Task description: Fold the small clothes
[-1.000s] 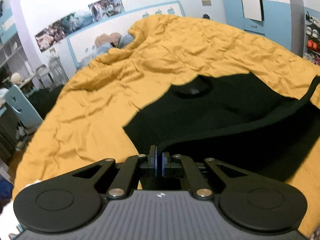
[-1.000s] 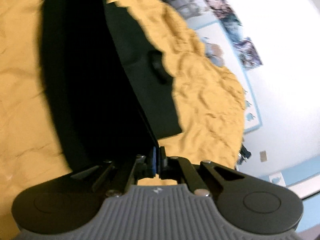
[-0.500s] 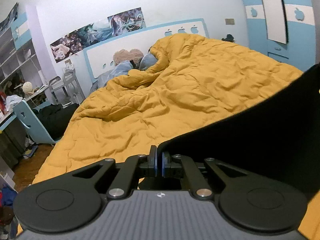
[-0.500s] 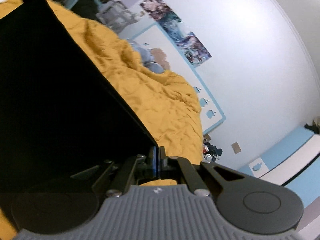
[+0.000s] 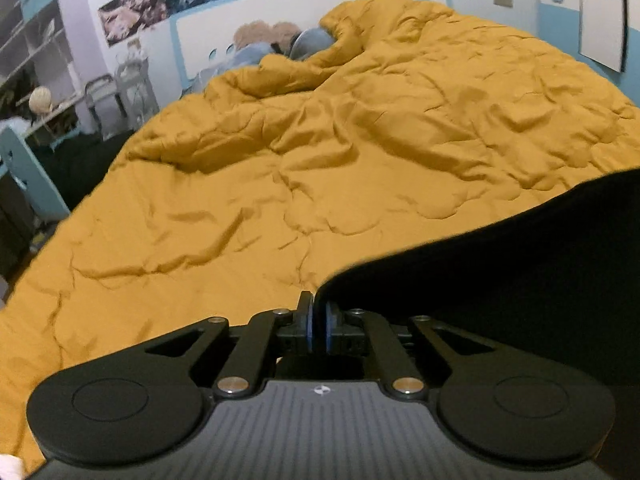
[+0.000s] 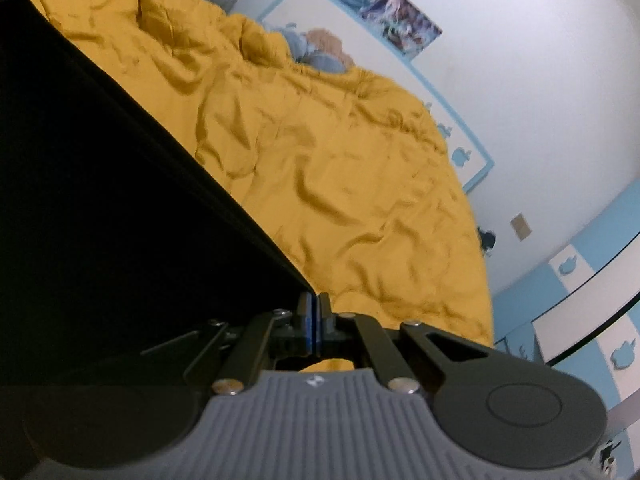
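Observation:
A black garment (image 5: pixel 500 280) fills the right side of the left wrist view and lies over the yellow duvet (image 5: pixel 280 200). Its corner reaches the tip of my left gripper (image 5: pixel 317 300), whose jaws are opening. A narrow gap shows between the blue pads, with the corner still at it. In the right wrist view the same black garment (image 6: pixel 100 200) stretches as a taut sheet across the left half. My right gripper (image 6: pixel 314 300) is shut on the garment's edge, above the duvet (image 6: pixel 340 160).
Plush toys (image 5: pixel 276 36) lie at the white headboard (image 5: pixel 200 32). Shelves and a pale blue chair (image 5: pixel 24 172) stand left of the bed. A blue and white wardrobe (image 6: pixel 580 300) stands on its right, and posters hang on the wall.
Both grippers have carried the garment's edge across the bed. The flat shirt with its collar is now out of view. The left pads have parted slightly; the right stays shut.

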